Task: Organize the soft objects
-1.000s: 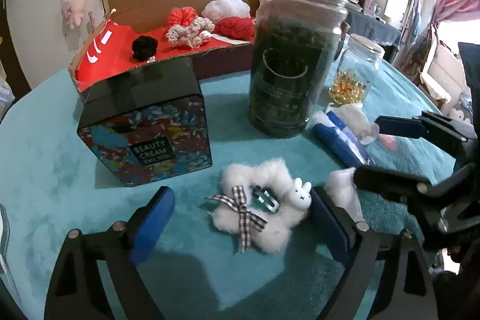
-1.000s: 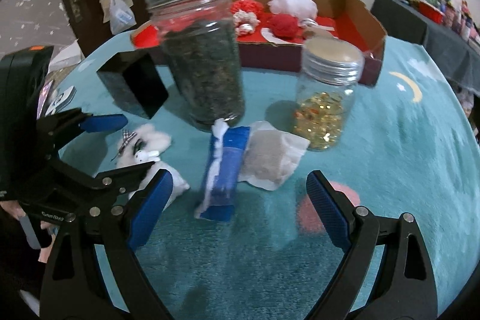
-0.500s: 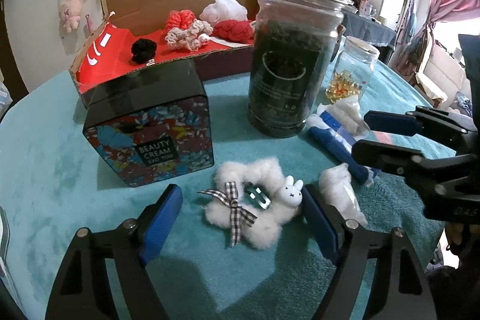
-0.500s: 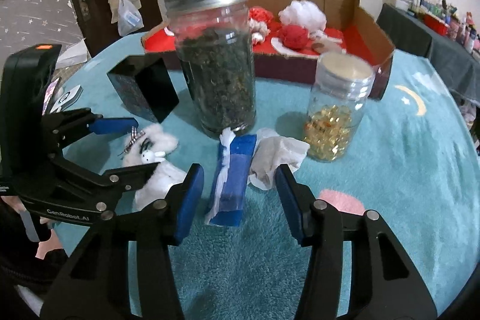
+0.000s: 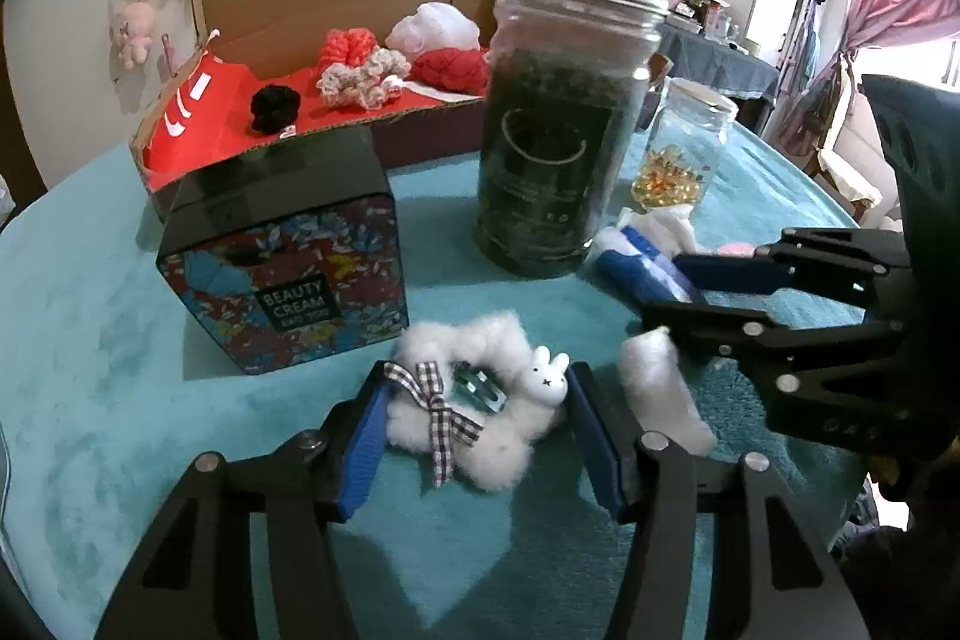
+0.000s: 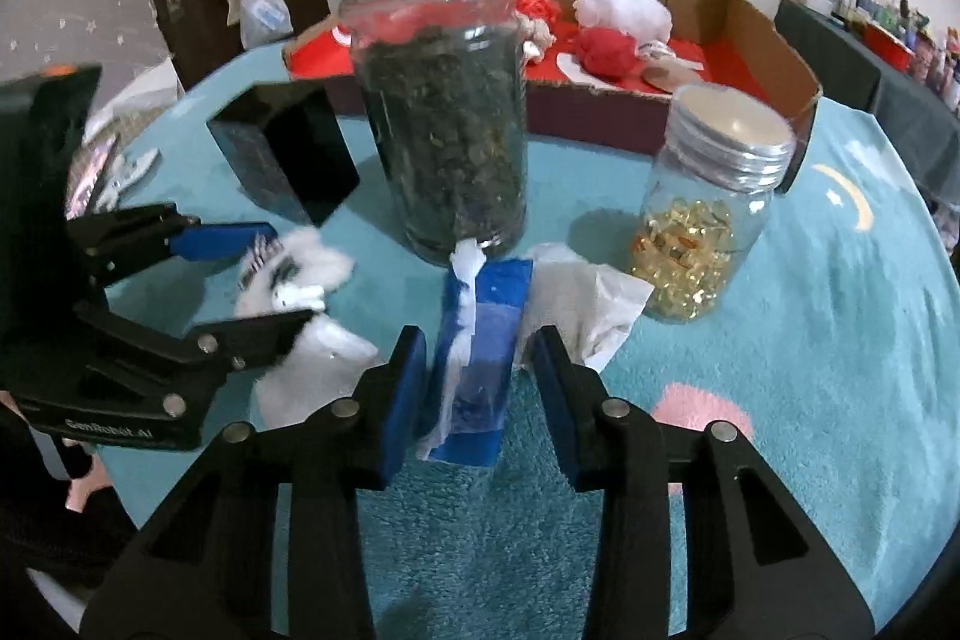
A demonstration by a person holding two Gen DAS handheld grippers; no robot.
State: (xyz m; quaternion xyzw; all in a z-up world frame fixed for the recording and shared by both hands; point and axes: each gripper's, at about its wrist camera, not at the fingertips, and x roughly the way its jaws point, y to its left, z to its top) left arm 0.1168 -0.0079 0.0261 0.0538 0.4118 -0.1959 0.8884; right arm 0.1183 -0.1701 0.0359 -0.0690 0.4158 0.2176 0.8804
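only the left view shows the box label (image 5: 298,304); both hand-held grippers, wider a second ago, are closing: left (image 5: 474,436) around scrunchie (image 5: 480,418), right (image 6: 480,388) around pack (image 6: 480,340).

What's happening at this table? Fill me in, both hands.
A person is sorting soft things with a handheld claw in each hand. The left claw is closing around a fluffy white scrunchie with a checked bow and a small rabbit charm; the left pad looks to touch the fluff. The right claw is closing around a blue and white roll lying on the teal tablecloth, with small gaps left. Other soft pieces already sit in the cardboard box behind the tall jar.
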